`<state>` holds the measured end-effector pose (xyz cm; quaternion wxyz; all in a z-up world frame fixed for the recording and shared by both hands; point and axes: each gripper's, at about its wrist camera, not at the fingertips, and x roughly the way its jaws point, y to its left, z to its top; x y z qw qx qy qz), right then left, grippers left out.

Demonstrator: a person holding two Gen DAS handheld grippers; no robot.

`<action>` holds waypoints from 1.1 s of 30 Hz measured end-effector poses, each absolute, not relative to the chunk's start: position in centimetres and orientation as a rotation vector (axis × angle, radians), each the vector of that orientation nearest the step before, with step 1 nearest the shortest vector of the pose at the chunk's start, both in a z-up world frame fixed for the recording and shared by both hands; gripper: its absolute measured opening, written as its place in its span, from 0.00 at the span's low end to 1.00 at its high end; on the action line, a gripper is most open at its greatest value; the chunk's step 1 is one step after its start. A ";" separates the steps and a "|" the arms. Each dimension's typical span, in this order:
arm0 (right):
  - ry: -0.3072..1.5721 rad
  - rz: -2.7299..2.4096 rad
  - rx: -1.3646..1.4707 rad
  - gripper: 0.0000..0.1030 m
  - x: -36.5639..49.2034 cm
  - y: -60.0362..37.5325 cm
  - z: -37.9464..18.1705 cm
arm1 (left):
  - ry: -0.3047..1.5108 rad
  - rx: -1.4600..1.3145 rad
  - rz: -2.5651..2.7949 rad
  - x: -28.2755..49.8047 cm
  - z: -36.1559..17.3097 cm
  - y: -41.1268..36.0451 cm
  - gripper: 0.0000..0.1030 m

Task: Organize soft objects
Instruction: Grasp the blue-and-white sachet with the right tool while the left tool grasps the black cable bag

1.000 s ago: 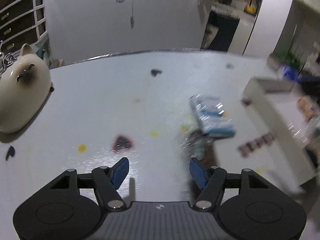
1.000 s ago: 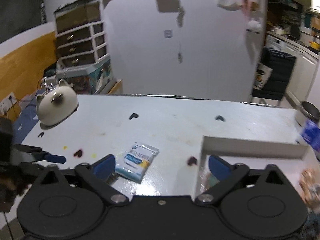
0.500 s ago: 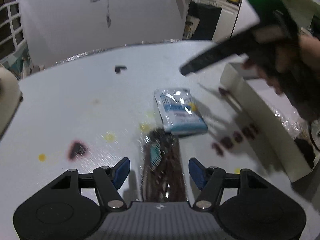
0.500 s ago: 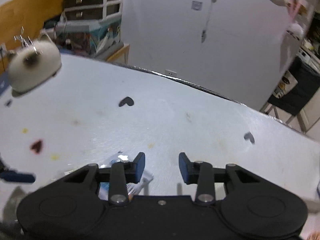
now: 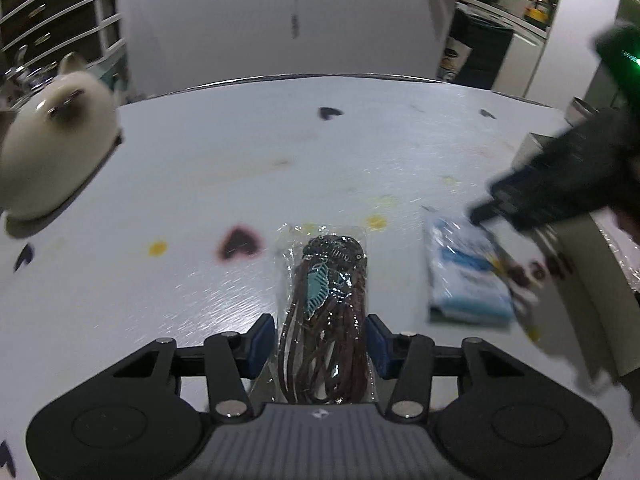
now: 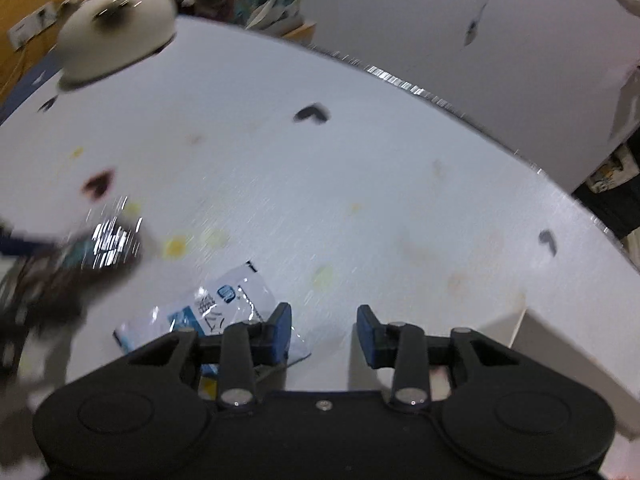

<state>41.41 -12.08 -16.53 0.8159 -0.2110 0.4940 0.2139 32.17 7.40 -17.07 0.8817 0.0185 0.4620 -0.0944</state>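
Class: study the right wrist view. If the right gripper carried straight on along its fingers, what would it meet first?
Probably bare white tabletop. The right gripper has nothing between its fingers; the blue-and-white plastic packet lies just off to the left, under one fingertip, though depth is unclear.

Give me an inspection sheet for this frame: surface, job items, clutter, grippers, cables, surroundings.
Surface: white table with heart and dot marks.
Job's things: clear bag of brown cords lying between the left pads; blue-and-white packet flat, beside a white tray.
Clutter: cream cat-shaped ornament at the far left edge.
Grippers: left hand-held gripper closing around the cord bag, pads about at its sides, contact unclear; right hand-held gripper part open, nothing between its pads, left pad over the packet's corner.
Cables: nothing seen on the table.
Surroundings: white wall, drawer unit on the left.
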 end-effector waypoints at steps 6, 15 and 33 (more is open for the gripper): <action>1.134 0.591 -0.435 0.43 37.6 -12.3 -14.9 | 0.982 0.009 -0.138 31.1 -16.8 10.0 0.48; 1.029 0.806 -0.399 1.00 34.6 -10.5 -14.7 | 0.995 -0.048 -0.095 28.6 -16.5 12.0 0.47; 1.058 0.816 -0.522 0.89 34.2 -8.5 -17.8 | 1.005 -0.107 -0.072 28.1 -16.4 11.5 0.54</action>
